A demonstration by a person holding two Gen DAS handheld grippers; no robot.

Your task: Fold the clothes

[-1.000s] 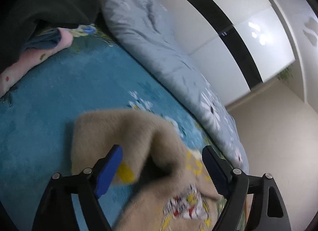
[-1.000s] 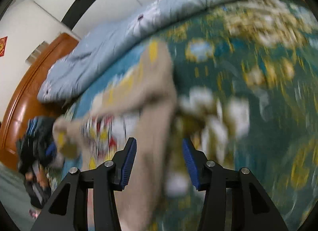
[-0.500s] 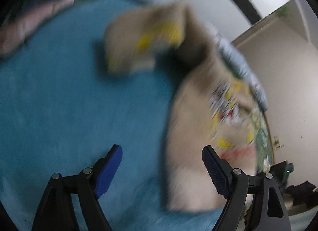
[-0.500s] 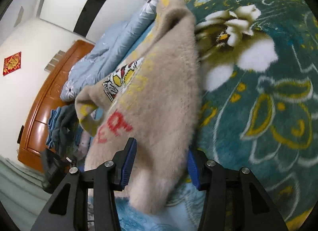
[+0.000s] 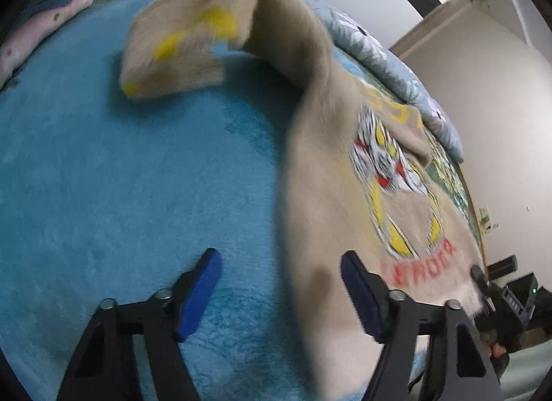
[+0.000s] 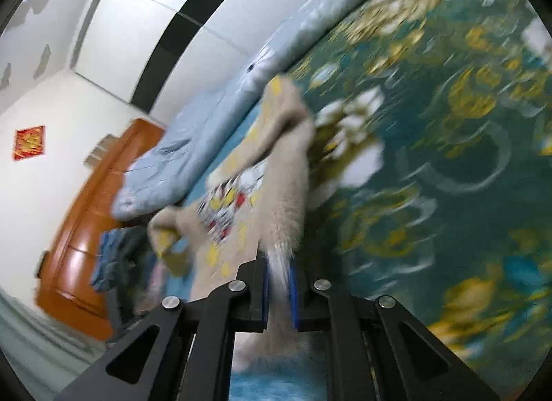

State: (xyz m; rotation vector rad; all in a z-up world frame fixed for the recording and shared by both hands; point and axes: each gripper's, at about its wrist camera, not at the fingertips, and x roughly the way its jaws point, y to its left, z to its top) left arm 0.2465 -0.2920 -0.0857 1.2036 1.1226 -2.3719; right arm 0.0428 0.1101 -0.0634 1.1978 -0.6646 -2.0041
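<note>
A beige fuzzy sweater [image 5: 352, 201] with a cartoon print, yellow marks and red letters lies spread on the bed. One sleeve [image 5: 183, 46] is folded over at the far left. My left gripper [image 5: 279, 283] is open and empty just above the sweater's near left edge. My right gripper [image 6: 278, 283] is shut on the sweater's hem [image 6: 279, 259], and the sweater [image 6: 248, 201] stretches away from it. The right gripper also shows at the lower right of the left wrist view [image 5: 496, 301].
The bed has a teal floral blanket [image 6: 431, 159], plain blue in the left wrist view [image 5: 103, 177]. A light blue quilt [image 6: 193, 146] lies along the far edge. A clothes pile [image 6: 117, 256] sits by a wooden headboard [image 6: 82, 228]. Pink clothing [image 5: 34, 35] lies far left.
My right gripper has closed on the sweater's hem. My left gripper, first around the sweater, has drawn back to its left edge, still open.
</note>
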